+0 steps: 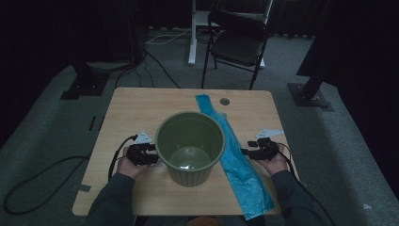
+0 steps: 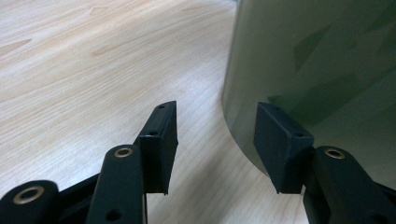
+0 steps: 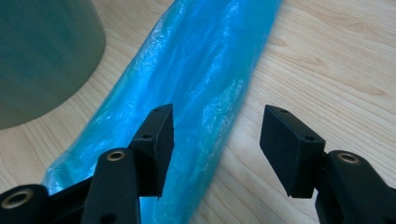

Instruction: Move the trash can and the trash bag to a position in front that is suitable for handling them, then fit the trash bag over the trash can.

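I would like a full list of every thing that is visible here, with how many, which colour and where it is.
bin: one, olive green, empty, upright at the near middle of the table
plastic bag: one, blue, folded flat in a long strip, on the table right of the bin, running from the far middle to the near edge
table: one, light wood, with a round hole near its far edge
folding chair: one, black, on the floor beyond the table
cables: several, black, on the grey carpet
left gripper: one, black, jaws open, beside the bin wall
right gripper: one, black, jaws open over the plastic bag
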{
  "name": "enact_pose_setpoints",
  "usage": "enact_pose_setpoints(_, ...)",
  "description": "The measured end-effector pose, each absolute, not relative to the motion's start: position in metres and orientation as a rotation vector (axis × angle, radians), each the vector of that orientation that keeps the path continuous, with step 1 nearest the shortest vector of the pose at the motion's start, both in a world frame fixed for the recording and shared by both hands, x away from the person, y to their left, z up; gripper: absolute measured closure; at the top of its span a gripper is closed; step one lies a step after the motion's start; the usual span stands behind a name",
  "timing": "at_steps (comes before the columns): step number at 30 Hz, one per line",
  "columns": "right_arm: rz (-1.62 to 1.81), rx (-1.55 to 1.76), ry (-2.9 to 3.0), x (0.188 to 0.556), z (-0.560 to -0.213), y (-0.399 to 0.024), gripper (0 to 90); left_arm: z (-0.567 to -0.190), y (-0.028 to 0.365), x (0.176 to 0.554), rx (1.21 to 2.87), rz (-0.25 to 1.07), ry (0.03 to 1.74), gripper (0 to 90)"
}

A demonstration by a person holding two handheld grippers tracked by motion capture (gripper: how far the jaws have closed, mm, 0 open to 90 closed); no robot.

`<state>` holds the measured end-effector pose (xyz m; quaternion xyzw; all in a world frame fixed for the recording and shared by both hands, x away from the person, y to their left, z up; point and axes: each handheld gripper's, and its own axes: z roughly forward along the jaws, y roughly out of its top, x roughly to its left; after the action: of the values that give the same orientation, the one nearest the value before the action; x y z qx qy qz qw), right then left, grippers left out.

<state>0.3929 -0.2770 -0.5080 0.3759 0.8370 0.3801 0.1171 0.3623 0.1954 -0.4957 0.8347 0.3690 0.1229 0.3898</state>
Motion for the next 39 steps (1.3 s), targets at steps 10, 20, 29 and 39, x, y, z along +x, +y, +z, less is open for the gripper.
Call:
enact_pose_setpoints(10,1.084,1.088,2.465,0.395,-0.509,-0.269,42.7,-0.495,0.195,0.362,2.126,0.326,0.919,49.6)
enact_pose_setpoints(20,1.064,1.097,2.467,0.399,-0.51,-0.267,39.4,-0.496,0.203,0.36,2.124,0.331,0.936,49.1)
enact_pose_setpoints(29,1.022,1.129,2.479,0.403,-0.515,-0.264,37.6,-0.497,0.206,0.361,2.124,0.33,0.934,48.4)
enact_pose_setpoints(39,0.984,1.134,2.505,0.403,-0.519,-0.262,34.4,-0.495,0.206,0.361,2.122,0.309,0.934,48.0)
